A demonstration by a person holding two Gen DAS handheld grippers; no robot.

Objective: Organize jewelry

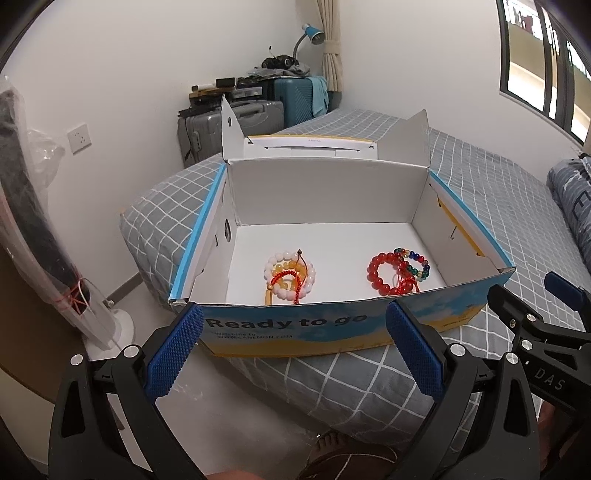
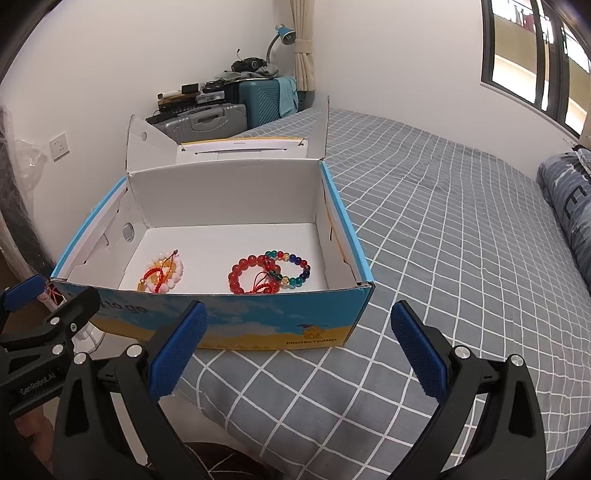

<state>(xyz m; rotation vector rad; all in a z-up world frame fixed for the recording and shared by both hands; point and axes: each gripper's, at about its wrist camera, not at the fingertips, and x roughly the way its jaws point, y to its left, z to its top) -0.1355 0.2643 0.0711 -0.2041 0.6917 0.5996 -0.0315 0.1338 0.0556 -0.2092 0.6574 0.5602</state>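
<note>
Cardboard box (image 1: 332, 325), blue and yellow outside, white inside, is sitting open at the bed's (image 1: 369, 380) foot corner, its lid flaps standing up at the far side. On the box floor two piles are lying well apart. Left pile: white bracelet (image 1: 290, 271) lying with yellow beads and red cord (image 1: 286, 275) tangled over it. Right pile: red bracelet (image 2: 245, 275) touching a multicolour bracelet (image 2: 295, 267), with a red cord knot at their near side. Left tool (image 1: 293, 350) is hovering just before the box's front wall, jaws wide, holding nothing. Right tool (image 2: 301, 352) is hovering beside it, over the bed at the box's right front corner, jaws wide, holding nothing. Suitcases (image 2: 221, 118) and a lamp (image 2: 284, 35) are standing against the far wall.
</note>
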